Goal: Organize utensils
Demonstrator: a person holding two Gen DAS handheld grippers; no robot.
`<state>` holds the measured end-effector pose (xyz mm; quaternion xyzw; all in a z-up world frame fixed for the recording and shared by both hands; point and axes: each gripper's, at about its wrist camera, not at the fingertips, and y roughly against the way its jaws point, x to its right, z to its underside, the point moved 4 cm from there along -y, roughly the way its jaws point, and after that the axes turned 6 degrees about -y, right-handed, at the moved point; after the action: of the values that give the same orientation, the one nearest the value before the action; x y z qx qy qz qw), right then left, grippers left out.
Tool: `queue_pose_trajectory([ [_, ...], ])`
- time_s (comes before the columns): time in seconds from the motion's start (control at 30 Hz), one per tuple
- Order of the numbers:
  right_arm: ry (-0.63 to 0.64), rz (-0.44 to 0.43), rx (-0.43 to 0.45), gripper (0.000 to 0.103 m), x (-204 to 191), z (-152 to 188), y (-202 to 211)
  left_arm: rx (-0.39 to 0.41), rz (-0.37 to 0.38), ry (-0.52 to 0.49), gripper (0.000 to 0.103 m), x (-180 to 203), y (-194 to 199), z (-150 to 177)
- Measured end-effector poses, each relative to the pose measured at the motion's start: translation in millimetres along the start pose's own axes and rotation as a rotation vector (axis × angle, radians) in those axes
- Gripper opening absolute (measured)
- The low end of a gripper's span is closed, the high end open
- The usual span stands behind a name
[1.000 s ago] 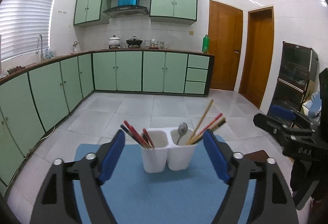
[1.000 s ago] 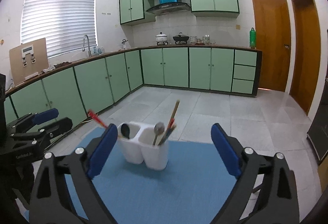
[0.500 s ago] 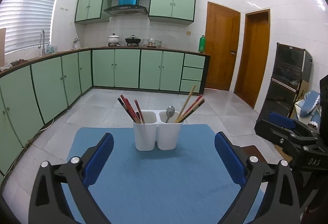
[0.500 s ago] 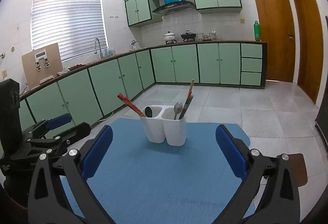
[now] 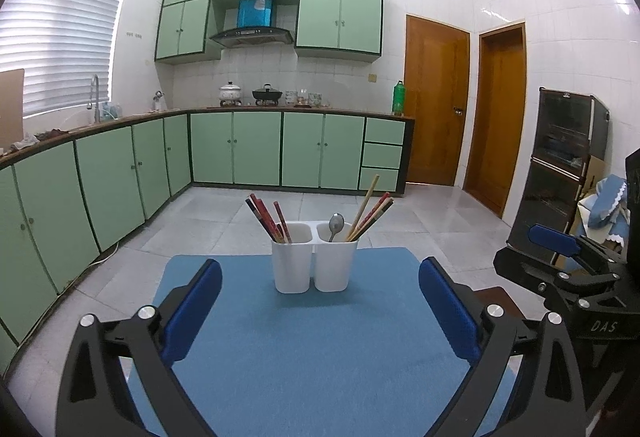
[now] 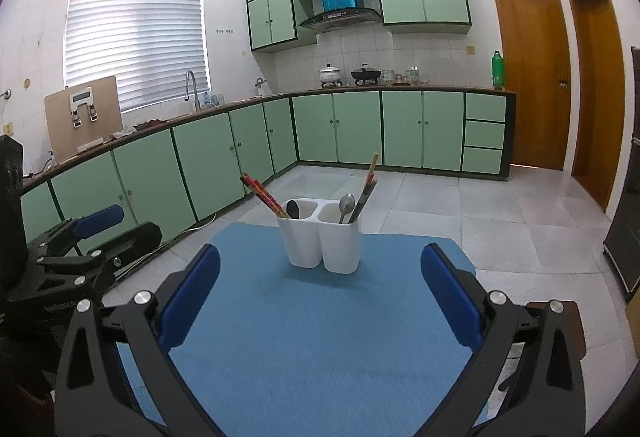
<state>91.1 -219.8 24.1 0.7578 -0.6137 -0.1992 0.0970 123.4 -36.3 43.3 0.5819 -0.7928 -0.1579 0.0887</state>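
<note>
A white two-compartment utensil holder [image 5: 314, 262] stands upright on the far part of a blue mat [image 5: 320, 349]. Its left compartment holds red and dark chopsticks [image 5: 267, 217]. Its right compartment holds a metal spoon [image 5: 335, 226] and several wooden and red chopsticks [image 5: 370, 211]. The holder also shows in the right wrist view [image 6: 323, 235], where a dark spoon [image 6: 293, 208] sits in the left compartment. My left gripper [image 5: 320, 287] is open and empty, well back from the holder. My right gripper [image 6: 320, 277] is open and empty, also back from it.
The mat lies on a small table above a tiled kitchen floor [image 5: 432, 225]. Green cabinets [image 5: 256, 149] line the left and far walls. A dark shelf unit [image 5: 568, 165] stands to the right. The right gripper's body [image 5: 568, 277] shows at the left wrist view's right edge.
Both grippers have drawn back and risen from the holder, which now looks smaller and farther off. Both stay open and empty. The holder has not moved.
</note>
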Motion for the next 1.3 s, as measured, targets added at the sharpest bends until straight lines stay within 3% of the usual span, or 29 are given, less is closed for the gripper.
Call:
queue_pose_trajectory([
  [1.3, 0.032, 0.014, 0.0, 0.098, -11, 6, 5, 0.01, -0.027, 0.016, 0.097, -3, 14, 5],
])
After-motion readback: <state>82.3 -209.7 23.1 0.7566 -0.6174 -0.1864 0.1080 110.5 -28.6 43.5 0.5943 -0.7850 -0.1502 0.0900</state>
